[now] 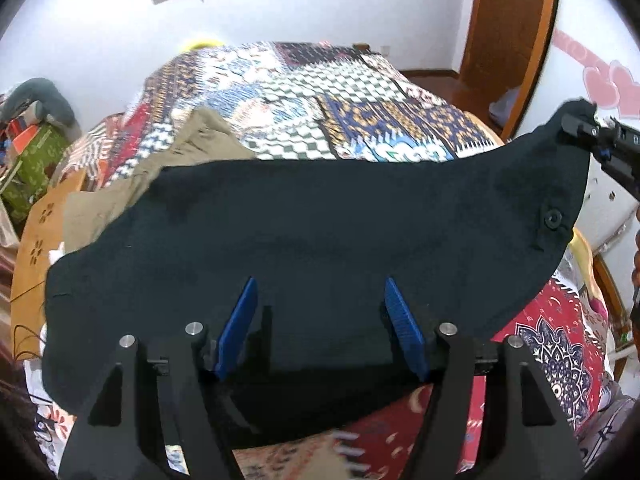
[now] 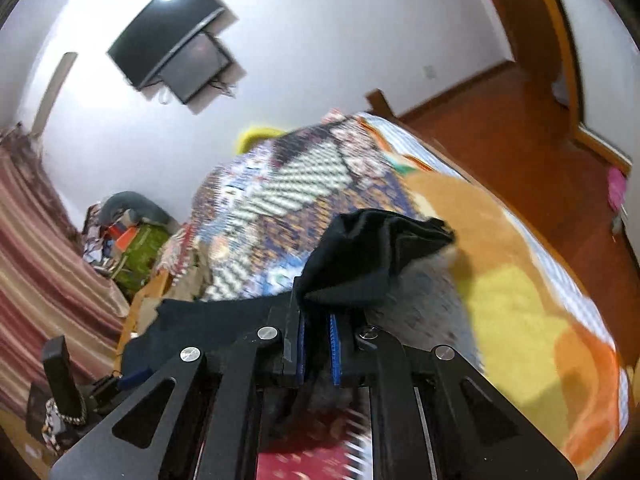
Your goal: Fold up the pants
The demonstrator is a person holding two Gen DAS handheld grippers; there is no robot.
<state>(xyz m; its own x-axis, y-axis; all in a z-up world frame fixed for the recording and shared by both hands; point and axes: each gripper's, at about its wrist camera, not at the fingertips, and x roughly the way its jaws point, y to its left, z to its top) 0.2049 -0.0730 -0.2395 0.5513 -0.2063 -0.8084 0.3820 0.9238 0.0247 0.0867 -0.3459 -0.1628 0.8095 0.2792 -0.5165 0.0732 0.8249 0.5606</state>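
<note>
Right tongs [image 2: 317, 344]: jaws closed on a corner of the dark pants [image 2: 372, 252], with the cloth bunched between the blue pads and folding over above them. They point moderately downward toward the far end of the bed [image 2: 520, 300]. In the left wrist view, the right tongs [image 1: 580, 130] hold this corner raised at the upper right.

Left tongs [image 1: 320, 328]: jaws parted, the blue pads [image 1: 240, 328] standing apart over the pants [image 1: 320, 232] without pinching any cloth. They point steeply downward.

The pants are spread wide across the near part of the bed, over the patterned quilt [image 1: 320, 92]. A tan garment [image 1: 192, 140] lies at their far left edge.
</note>
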